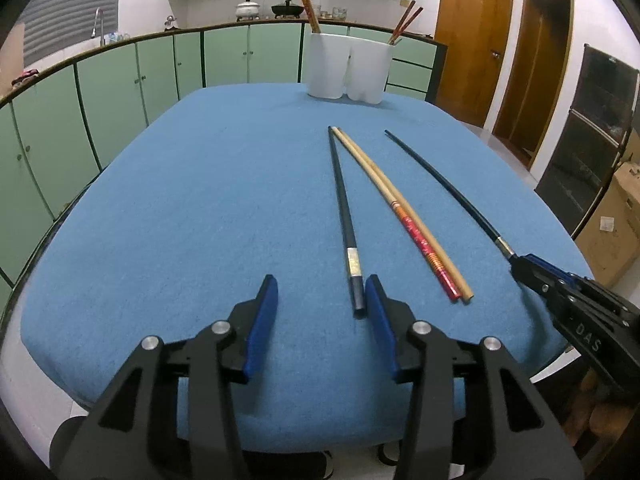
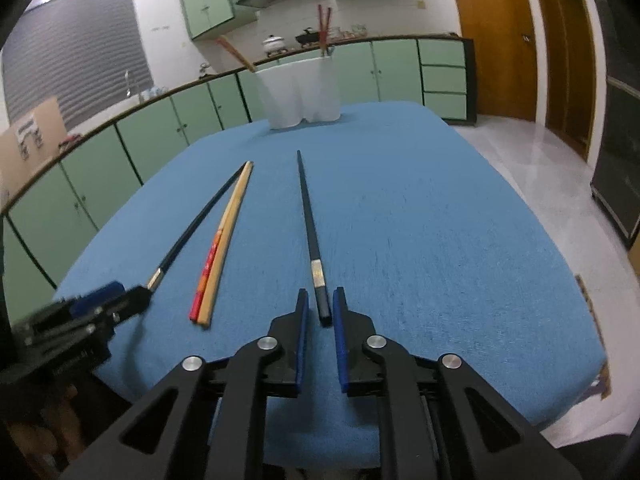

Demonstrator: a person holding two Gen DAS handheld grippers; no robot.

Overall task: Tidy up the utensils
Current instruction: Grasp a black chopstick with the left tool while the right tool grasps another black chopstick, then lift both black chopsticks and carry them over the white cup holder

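Note:
Two black chopsticks and a wood-and-red pair (image 1: 404,216) lie on the blue-clothed table (image 1: 200,200). My left gripper (image 1: 321,280) stands open. The near end of one black chopstick (image 1: 348,232) lies between its fingers, close beside the right pad. My right gripper (image 2: 321,291) is shut on the near end of the other black chopstick (image 2: 310,220); the left wrist view shows that gripper (image 1: 520,268) at the right table edge. A white two-part holder (image 1: 348,68) stands at the far edge with red chopsticks in both parts.
Green cabinets (image 1: 120,92) with a worktop run behind and left of the table. Wooden doors (image 1: 472,40) and a dark cabinet (image 1: 596,140) stand to the right, with a cardboard box (image 1: 616,224) beside them. The right half of the cloth (image 2: 440,240) is bare.

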